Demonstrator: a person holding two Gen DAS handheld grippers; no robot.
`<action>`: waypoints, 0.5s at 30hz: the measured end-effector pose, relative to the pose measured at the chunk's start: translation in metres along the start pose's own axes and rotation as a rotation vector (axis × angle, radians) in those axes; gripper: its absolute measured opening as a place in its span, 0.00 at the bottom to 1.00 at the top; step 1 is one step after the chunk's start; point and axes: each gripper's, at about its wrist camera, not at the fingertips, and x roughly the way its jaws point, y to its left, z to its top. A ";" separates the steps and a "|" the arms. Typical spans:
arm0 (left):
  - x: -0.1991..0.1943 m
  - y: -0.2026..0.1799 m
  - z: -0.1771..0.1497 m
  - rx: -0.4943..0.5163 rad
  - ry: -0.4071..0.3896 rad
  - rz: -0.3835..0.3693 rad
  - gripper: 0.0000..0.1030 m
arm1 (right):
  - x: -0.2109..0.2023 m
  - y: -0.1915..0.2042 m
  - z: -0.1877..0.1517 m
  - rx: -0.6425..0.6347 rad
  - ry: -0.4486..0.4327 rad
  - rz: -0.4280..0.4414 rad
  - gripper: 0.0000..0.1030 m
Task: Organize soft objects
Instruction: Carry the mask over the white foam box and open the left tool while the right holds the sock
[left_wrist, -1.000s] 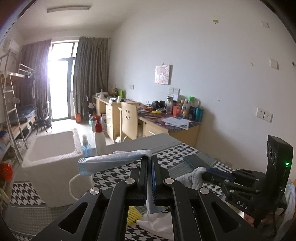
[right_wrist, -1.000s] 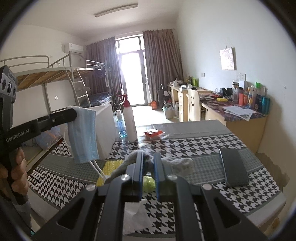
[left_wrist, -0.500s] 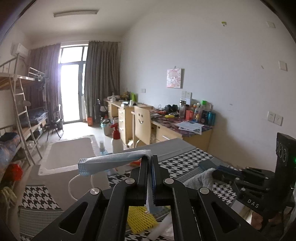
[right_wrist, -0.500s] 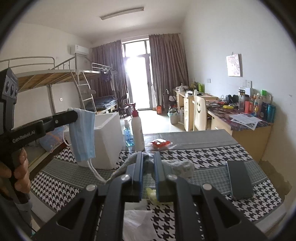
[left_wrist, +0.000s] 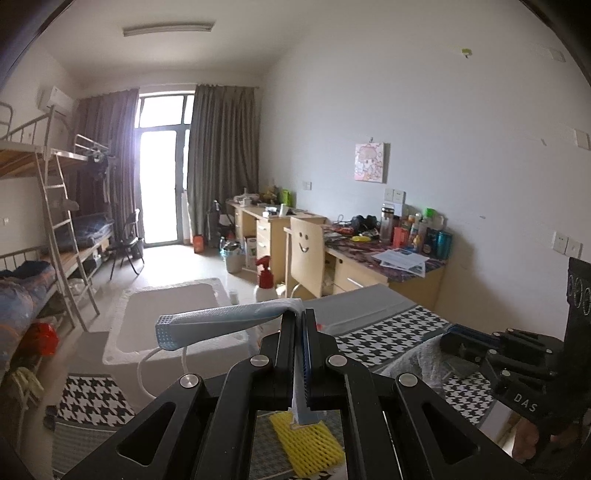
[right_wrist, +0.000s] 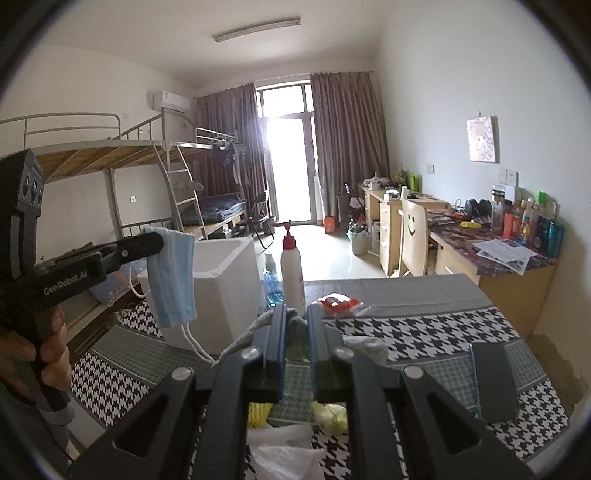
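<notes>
Mask (right_wrist: 173, 275) straps (right_wrist: 192, 341) show only beside right tongs (right_wrist: 295, 332).

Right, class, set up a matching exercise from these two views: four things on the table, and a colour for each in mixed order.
Things:
1 face mask
2 foam net
3 foam box
4 spray bottle's top

Colours:
A white
B red
C pale blue
D yellow

Pairs: 1-C, 2-D, 3-A, 4-B
</notes>
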 end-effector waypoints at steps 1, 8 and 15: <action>0.001 0.002 0.001 0.000 0.000 0.005 0.04 | 0.002 0.002 0.002 -0.004 -0.002 0.003 0.13; 0.005 0.008 0.008 0.003 -0.004 0.028 0.04 | 0.013 0.009 0.013 -0.014 -0.001 0.025 0.13; 0.008 0.014 0.019 0.014 -0.016 0.049 0.04 | 0.023 0.012 0.024 -0.027 0.003 0.035 0.13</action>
